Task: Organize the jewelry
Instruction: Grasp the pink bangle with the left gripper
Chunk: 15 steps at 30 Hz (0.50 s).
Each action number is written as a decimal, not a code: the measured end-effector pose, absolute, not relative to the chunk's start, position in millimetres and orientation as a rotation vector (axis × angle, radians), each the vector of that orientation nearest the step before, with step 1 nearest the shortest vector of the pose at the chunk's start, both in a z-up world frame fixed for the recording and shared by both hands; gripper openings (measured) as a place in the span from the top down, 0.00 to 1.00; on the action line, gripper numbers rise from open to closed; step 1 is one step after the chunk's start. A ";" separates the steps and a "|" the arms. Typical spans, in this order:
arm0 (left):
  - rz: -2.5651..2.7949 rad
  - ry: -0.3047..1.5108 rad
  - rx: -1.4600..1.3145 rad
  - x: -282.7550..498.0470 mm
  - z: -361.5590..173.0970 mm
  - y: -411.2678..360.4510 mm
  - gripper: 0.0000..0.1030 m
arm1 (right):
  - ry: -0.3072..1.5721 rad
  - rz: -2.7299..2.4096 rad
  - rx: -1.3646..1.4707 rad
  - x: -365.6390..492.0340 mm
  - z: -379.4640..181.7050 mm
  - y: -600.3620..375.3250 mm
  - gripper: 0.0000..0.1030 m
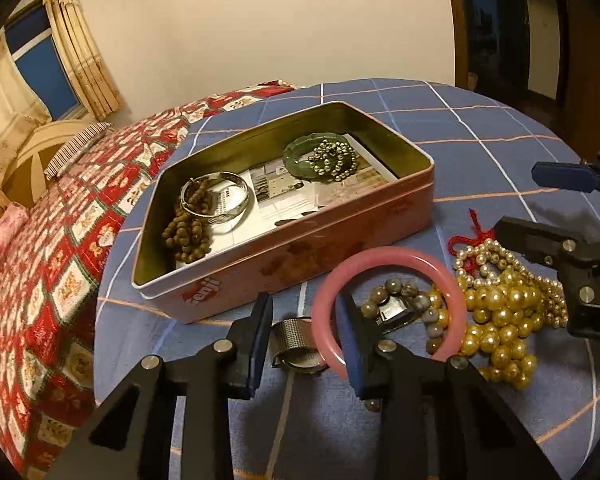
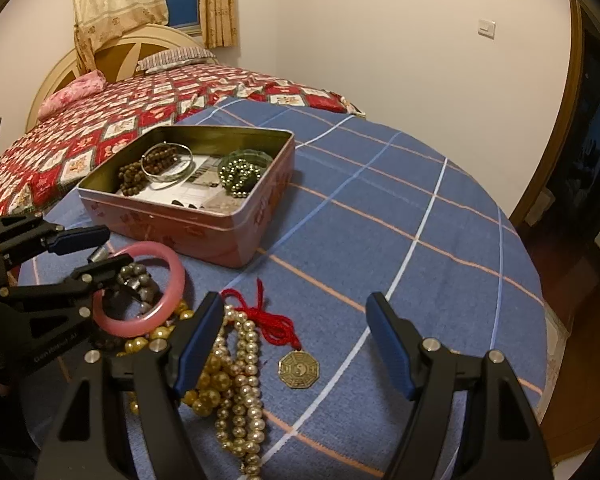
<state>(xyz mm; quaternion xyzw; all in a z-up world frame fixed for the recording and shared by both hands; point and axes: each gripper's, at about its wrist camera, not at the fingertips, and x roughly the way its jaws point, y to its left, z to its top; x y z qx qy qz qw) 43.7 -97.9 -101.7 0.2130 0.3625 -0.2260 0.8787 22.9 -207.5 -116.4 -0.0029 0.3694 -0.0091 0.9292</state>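
The rim of the pink bangle [image 1: 392,258] is straddled, not clamped, by the left gripper [image 1: 306,344]. The right gripper [image 2: 296,344] is held wide, empty, above the pearl necklaces [image 2: 236,380].

Pink bangle [image 1: 388,258] lying flat on the blue checked cloth, rim by my left jaws, grey-bead watch [image 1: 400,308] inside its ring. Mesh-strap watch [image 1: 296,340] just at its 9 o'clock. Gold pearl strands [image 1: 504,320] heaped at 3 o'clock, red cord w/ octagonal brass pendant [image 2: 299,369] beyond. Pink tin [image 1: 300,248], lid off, at 11 o'clock: silver bangle [image 1: 216,196] over brown beads [image 1: 188,236] one end, green bangle [image 1: 300,156] w/ metal bead bracelet [image 1: 334,158] the other.
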 end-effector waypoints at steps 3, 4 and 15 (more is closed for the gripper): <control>-0.480 0.757 0.434 44.3 -101.1 -95.5 0.75 | 0.757 -0.021 -0.004 23.2 -116.7 -208.2 0.27; -0.480 0.753 0.430 43.8 -100.4 -94.0 0.90 | 0.757 -0.020 -0.003 23.4 -116.9 -208.6 0.27; -0.475 0.709 0.315 32.9 -76.0 -65.6 0.91 | 0.752 -0.018 0.024 22.7 -116.5 -211.9 0.26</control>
